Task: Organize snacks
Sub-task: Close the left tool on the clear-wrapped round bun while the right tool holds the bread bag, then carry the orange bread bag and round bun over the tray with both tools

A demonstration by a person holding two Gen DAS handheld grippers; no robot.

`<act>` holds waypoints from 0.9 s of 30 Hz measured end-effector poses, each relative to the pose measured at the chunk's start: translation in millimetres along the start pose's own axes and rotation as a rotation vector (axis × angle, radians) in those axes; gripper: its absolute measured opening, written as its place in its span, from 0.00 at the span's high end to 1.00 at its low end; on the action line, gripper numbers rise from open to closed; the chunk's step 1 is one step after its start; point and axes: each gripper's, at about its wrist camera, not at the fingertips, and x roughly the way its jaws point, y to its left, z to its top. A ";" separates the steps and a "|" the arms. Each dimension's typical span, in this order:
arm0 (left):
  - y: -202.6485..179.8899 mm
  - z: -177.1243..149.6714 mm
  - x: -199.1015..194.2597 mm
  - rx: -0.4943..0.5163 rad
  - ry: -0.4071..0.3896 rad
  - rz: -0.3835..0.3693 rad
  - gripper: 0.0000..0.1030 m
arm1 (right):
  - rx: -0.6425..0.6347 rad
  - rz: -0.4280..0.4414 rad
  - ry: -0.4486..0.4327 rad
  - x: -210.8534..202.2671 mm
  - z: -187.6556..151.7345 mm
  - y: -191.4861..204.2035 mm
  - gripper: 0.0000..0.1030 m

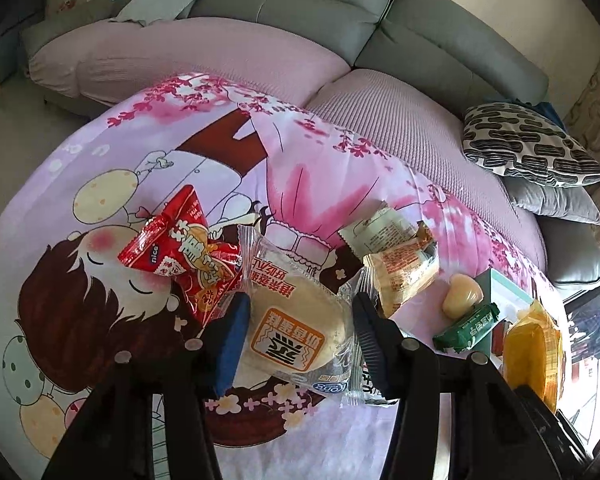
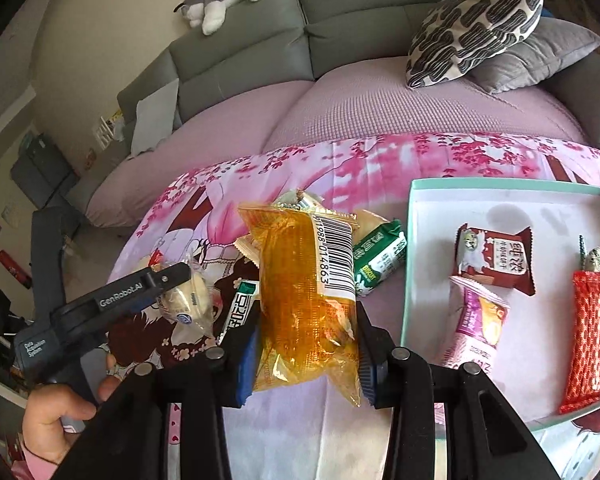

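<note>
Beside the sofa (image 2: 240, 52), a tray (image 2: 420, 216) holds four snack packets.

The surface (image 1: 100, 184) is covered by a pink cartoon-printed cloth. On it are seen a red snack packet (image 1: 188, 256), two pale wrapped snacks (image 1: 396, 256), a small yellowish piece (image 1: 462, 294), a green packet (image 2: 380, 262) and a teal-rimmed box (image 2: 408, 264) in which four packets are laid.
</note>
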 end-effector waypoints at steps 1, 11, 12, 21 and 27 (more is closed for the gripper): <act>-0.2 0.4 -1.6 0.000 -0.004 0.000 0.47 | 0.001 0.002 -0.003 -0.9 0.2 -1.3 0.58; -6.1 5.1 -27.4 0.005 -0.072 -0.016 0.47 | 0.007 0.017 -0.014 -7.1 2.8 -8.8 0.58; -8.1 5.1 -28.9 0.009 -0.075 -0.022 0.47 | 0.009 0.017 -0.015 -7.4 2.8 -9.9 0.58; -37.9 0.8 -32.5 0.057 -0.059 -0.118 0.47 | 0.050 0.000 -0.032 -15.5 6.7 -28.8 0.58; -69.1 -7.3 -34.3 0.111 -0.033 -0.212 0.47 | 0.105 -0.065 -0.067 -29.6 12.4 -60.1 0.58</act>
